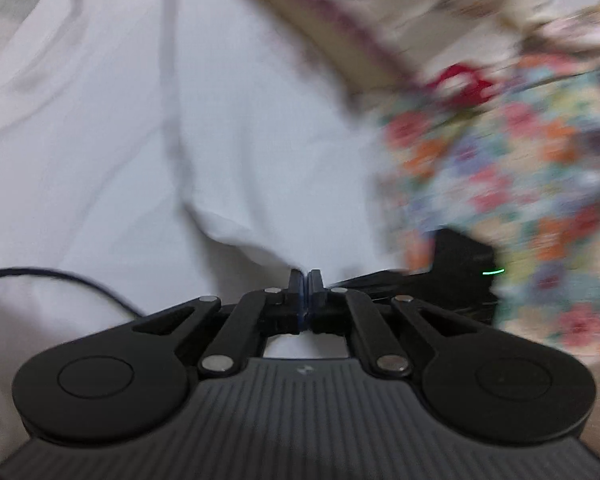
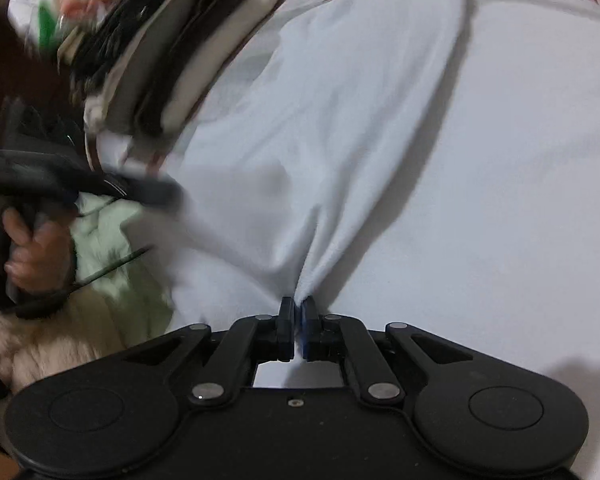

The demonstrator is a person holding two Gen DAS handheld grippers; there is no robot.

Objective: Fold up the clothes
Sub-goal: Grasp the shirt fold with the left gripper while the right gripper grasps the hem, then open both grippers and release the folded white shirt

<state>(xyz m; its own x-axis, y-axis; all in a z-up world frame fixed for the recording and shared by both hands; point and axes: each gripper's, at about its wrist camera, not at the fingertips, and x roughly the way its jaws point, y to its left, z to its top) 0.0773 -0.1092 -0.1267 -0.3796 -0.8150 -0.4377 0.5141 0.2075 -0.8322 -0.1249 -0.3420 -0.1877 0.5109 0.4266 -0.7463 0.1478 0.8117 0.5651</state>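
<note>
A white garment lies spread over the surface and fills most of both views. My left gripper is shut on a pinched edge of this cloth, which rises from its tips in a fold. In the right wrist view my right gripper is shut on another bunched edge of the white garment, with creases fanning out from the pinch. The left gripper also shows blurred at the left of that view, held by a hand. The right gripper's black body appears at the right in the left wrist view.
A floral patterned fabric sits blurred on the right in the left wrist view. A bedspread edge with a dark red trim runs behind the garment. A stack of dark and light items and a pale green cloth lie at left.
</note>
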